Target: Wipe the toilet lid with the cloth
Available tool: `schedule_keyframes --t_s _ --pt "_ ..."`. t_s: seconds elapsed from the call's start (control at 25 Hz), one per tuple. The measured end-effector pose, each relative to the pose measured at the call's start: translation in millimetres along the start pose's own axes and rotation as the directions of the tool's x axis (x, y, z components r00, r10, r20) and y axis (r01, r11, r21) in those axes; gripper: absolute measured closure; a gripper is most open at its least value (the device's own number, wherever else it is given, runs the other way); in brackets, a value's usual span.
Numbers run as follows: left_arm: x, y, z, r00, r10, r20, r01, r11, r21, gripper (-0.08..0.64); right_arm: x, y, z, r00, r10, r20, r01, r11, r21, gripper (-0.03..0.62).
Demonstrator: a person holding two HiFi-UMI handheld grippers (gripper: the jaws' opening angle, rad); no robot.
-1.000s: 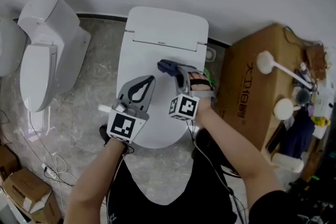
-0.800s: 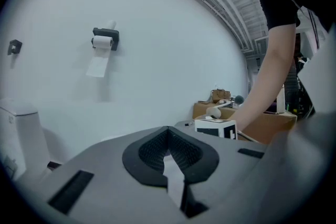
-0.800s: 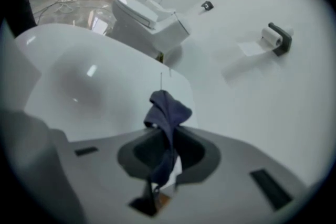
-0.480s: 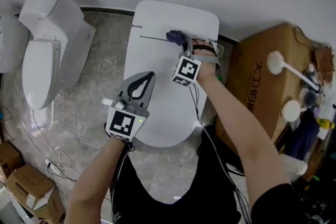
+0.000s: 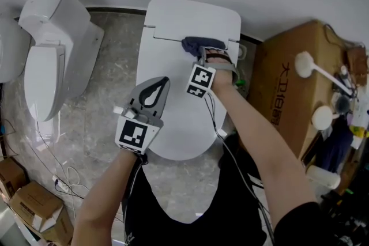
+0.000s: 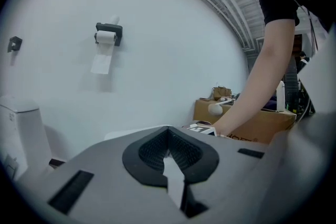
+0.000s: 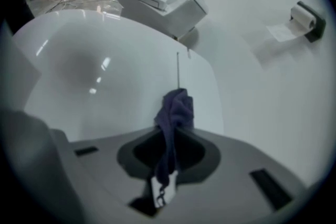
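The white toilet lid (image 5: 173, 112) lies closed in the middle of the head view. My right gripper (image 5: 202, 52) is at the lid's far end, by the hinge line, shut on a dark blue cloth (image 5: 199, 44) that rests on the white surface. In the right gripper view the cloth (image 7: 176, 110) hangs pinched between the jaws, bunched over the lid (image 7: 105, 76). My left gripper (image 5: 163, 82) hovers over the lid's left middle, shut with nothing in it. In the left gripper view its jaws (image 6: 169, 131) meet, tilted up toward the wall.
A second white toilet (image 5: 52, 55) stands to the left. A large cardboard box (image 5: 288, 89) sits right of the toilet, with white long-handled tools (image 5: 314, 69) on it. Small boxes (image 5: 31, 210) and cables lie on the floor at lower left. A toilet-paper holder (image 6: 107, 35) hangs on the wall.
My right gripper has carried the cloth from the middle of the lid away from me to the hinge end. The left gripper has hardly moved.
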State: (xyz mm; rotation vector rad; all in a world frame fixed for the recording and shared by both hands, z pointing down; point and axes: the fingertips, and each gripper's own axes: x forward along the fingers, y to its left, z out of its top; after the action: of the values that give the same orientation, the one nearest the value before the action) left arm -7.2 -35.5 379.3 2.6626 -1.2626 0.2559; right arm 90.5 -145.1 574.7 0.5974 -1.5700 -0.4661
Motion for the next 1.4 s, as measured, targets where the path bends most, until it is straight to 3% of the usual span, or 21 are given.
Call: schedule_keyframes --t_s 0.36,1.4 --pt "2.6 -4.6 0.6 1.0 -0.002 0.006 0.002 1.0 -0.013 0.551 -13.0 29.5 3.3 0.999 0.047 0.008 -0.047 0.999 0.012 0.526" --pt "12.8 -9.8 -5.1 0.999 -0.041 -0.005 0.041 0.999 -0.024 0.551 -52.5 84.7 11.9 0.998 0.06 0.008 -0.06 0.997 0.047 0.526"
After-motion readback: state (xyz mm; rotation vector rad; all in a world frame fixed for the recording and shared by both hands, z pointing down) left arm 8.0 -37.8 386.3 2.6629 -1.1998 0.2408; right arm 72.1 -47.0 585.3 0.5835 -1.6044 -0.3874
